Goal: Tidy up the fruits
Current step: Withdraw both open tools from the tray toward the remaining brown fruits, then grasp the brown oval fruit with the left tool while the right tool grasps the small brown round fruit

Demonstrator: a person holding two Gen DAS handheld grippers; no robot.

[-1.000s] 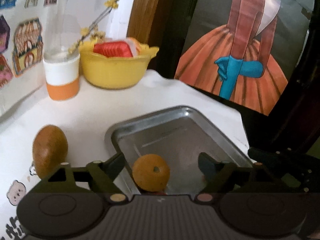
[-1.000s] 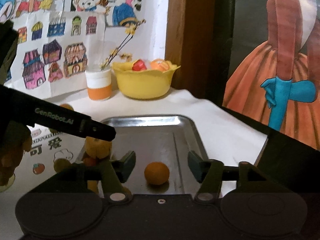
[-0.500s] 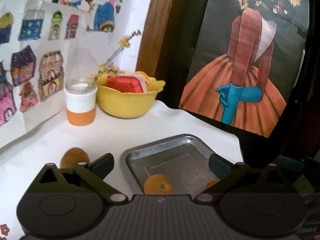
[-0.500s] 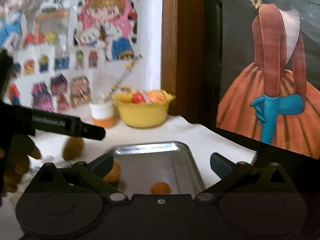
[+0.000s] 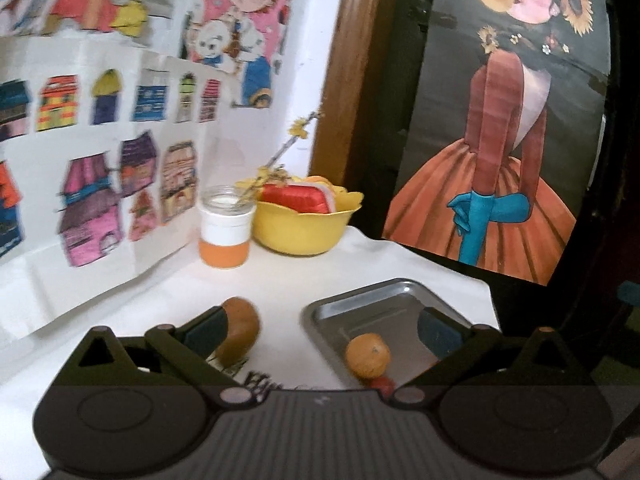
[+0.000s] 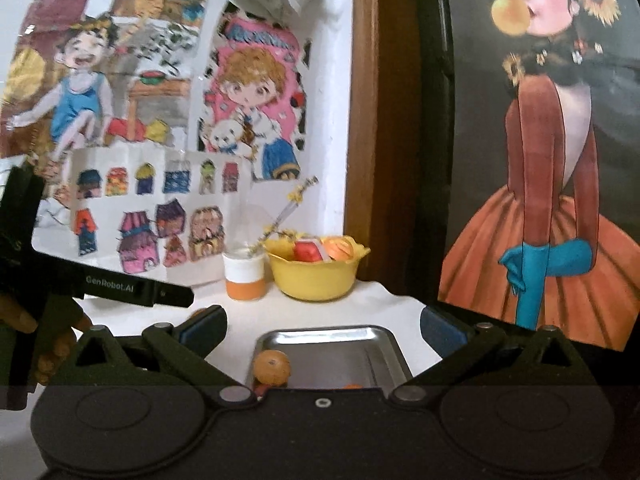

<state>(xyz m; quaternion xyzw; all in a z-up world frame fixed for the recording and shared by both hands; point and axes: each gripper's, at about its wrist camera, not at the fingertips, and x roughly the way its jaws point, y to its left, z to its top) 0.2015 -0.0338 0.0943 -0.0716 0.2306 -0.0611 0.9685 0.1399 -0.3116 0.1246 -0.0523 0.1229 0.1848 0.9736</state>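
A steel tray (image 5: 380, 304) lies on the white table and holds an orange (image 5: 368, 355), with a small red fruit (image 5: 382, 385) beside it. My left gripper (image 5: 320, 332) hovers open above the tray's near left corner, holding nothing. A brown oval fruit (image 5: 242, 330) rests on the table just past its left finger. In the right wrist view the tray (image 6: 332, 336) holds the orange (image 6: 273, 367) at its left edge, and a sliver of a second orange fruit (image 6: 352, 386) shows. My right gripper (image 6: 322, 326) is open and empty, raised over the tray's near side.
At the back stand a yellow bowl (image 5: 304, 224) of fruit and a white-and-orange jar (image 5: 226, 236) with a twig. Paper drawings cover the wall on the left, and a painted panel stands on the right. A hand (image 6: 52, 344) holds the left gripper's body (image 6: 136, 290).
Both grippers have lifted and drawn back from the tray, still open. The orange stays in the tray, and more of the wall now shows.
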